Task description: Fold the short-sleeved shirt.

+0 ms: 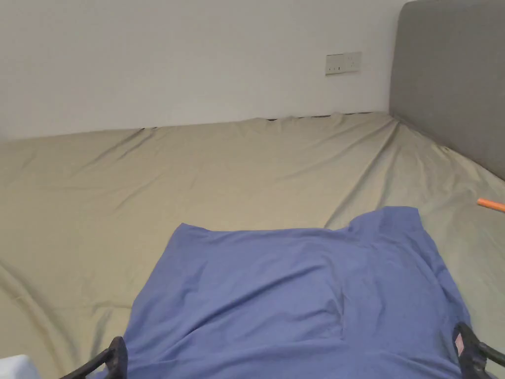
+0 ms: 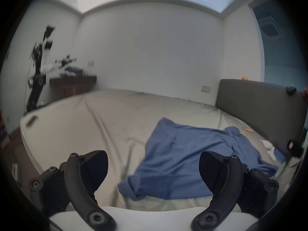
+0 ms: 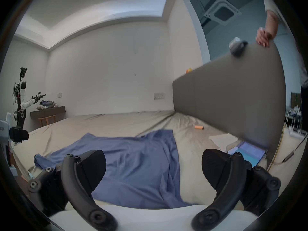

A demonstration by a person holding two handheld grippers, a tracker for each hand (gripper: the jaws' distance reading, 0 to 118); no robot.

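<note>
A blue short-sleeved shirt (image 1: 296, 291) lies spread and rumpled on the beige bedsheet (image 1: 197, 172) that covers the bed, on the half of the sheet nearer the grey upholstered headboard (image 1: 453, 84) but well apart from it. One corner of the cloth reaches up towards the headboard; the rest runs away from it in soft folds, with a seam crease down the middle.

The left gripper (image 2: 153, 171) hangs just above the sheet at the shirt's edge farthest from the headboard. Its two black jaws stand wide apart with nothing between them, and the shirt's lower corner lies past their tips. In the head view only its tip (image 1: 117, 356) shows at the bottom of the frame, beside the shirt's edge.

The right gripper (image 3: 153, 168) sits at the shirt's edge nearer the headboard, its jaws likewise spread wide and empty, the blue cloth lying beyond and partly between them without touching either, as far as the blurred view allows. Its tip (image 1: 466, 348) shows in the head view at the shirt's headboard-side edge.

A small orange cylinder (image 1: 490, 204) rests on the sheet between the shirt and the headboard. A wall socket plate (image 1: 343, 63) sits on the white wall just beside the headboard. Another person's hand (image 3: 263, 37) rests on the headboard's top edge
</note>
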